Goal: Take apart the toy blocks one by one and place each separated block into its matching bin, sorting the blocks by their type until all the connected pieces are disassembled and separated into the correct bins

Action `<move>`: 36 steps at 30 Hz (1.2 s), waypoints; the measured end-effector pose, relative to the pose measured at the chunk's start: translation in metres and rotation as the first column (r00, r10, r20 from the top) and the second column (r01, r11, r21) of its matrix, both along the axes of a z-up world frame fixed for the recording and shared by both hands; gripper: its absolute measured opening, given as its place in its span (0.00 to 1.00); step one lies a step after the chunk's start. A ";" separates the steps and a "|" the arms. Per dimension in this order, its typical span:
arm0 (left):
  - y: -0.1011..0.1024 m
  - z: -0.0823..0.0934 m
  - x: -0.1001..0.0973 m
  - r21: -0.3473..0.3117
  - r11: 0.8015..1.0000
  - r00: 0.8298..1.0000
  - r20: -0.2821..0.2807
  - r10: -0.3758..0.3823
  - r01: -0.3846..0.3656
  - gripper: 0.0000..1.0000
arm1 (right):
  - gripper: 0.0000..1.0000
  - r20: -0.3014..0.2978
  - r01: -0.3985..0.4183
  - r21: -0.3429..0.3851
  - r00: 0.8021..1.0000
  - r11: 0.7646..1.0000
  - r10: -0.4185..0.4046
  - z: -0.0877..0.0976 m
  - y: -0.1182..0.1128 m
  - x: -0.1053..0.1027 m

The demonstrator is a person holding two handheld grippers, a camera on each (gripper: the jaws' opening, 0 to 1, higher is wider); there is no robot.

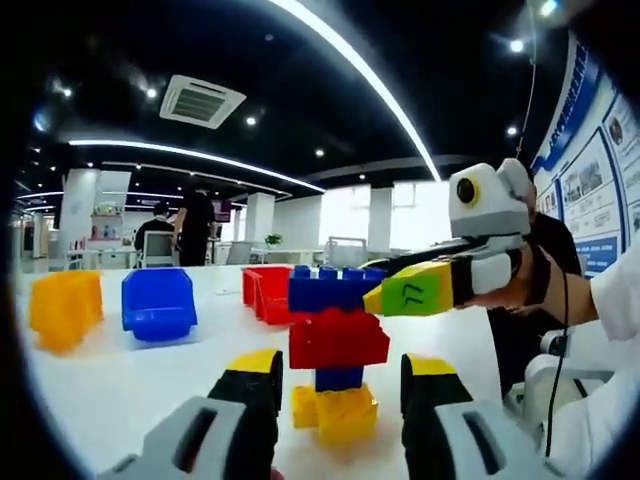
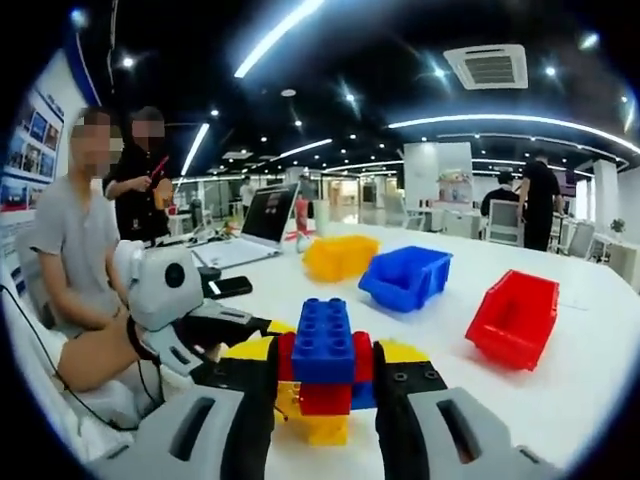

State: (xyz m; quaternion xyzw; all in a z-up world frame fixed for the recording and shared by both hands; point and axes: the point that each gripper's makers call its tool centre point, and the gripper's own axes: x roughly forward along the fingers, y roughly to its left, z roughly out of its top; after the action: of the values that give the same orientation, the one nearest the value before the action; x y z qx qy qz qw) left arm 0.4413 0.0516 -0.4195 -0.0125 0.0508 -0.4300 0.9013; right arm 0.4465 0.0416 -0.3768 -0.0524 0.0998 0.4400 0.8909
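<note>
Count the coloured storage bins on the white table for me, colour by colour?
Yellow bin: 1
Blue bin: 1
Red bin: 1
Total: 3 bins

Block stack (image 1: 335, 345): stands on the table (image 1: 130, 385), between my left jaws.
My right gripper (image 1: 375, 290): reaches in at the stack's top.
Three bins (image 2: 410, 275): in a row behind the stack.
Laptop (image 2: 262, 222): behind the bins.
</note>
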 end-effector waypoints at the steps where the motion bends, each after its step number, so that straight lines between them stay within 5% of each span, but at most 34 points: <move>1: -0.002 -0.001 0.001 0.000 1.000 1.000 -0.001 -0.002 0.002 0.48 | 0.37 0.001 0.002 0.000 1.000 1.000 -0.002 0.000 0.001 0.001; 3: -0.005 -0.001 0.003 0.003 1.000 1.000 0.001 -0.002 0.002 0.49 | 0.36 -0.002 0.002 0.005 1.000 1.000 -0.002 0.000 0.002 0.001; 5: -0.005 0.000 0.007 0.006 1.000 1.000 0.019 0.022 -0.022 0.50 | 0.26 -0.011 0.036 0.005 0.999 0.999 -0.036 -0.002 0.001 0.003; 13: -0.008 0.012 0.012 0.004 0.997 0.992 0.103 0.070 -0.071 0.48 | 0.24 0.013 0.020 -0.032 1.000 0.999 -0.020 -0.004 0.006 -0.001; 25: -0.007 0.013 0.010 0.006 0.997 0.992 0.097 0.080 -0.080 0.48 | 0.23 -0.068 0.045 0.009 0.997 0.999 -0.044 -0.002 0.004 0.001; 28: -0.007 0.010 0.009 0.017 0.997 0.992 0.099 0.076 -0.078 0.47 | 0.23 -0.169 0.058 0.108 0.985 0.992 -0.039 0.006 0.006 -0.002; 29: -0.010 0.010 0.011 0.012 0.997 0.993 0.096 0.076 -0.077 0.47 | 0.23 -0.215 -0.009 0.143 0.976 0.990 0.040 0.008 0.013 -0.013; 30: -0.013 0.010 0.010 0.009 0.997 0.993 0.096 0.072 -0.073 0.47 | 0.23 -0.190 0.007 0.105 0.982 0.994 0.013 0.006 0.011 -0.010; 31: -0.017 0.010 0.009 0.008 0.998 0.994 0.093 0.061 -0.062 0.48 | 0.23 -0.084 -0.012 0.056 0.996 0.998 0.017 0.009 0.016 -0.010; 36: -0.021 0.010 0.006 0.015 0.999 0.995 0.088 0.042 -0.043 0.48 | 0.24 -0.064 -0.014 0.082 0.998 0.996 0.019 0.025 0.021 -0.013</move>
State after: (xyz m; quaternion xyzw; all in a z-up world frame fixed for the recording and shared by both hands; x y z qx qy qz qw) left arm 0.4475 0.0307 -0.4095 0.0127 0.0148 -0.4105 0.9117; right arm 0.4340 0.0627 -0.3519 -0.0023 0.1102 0.4527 0.8848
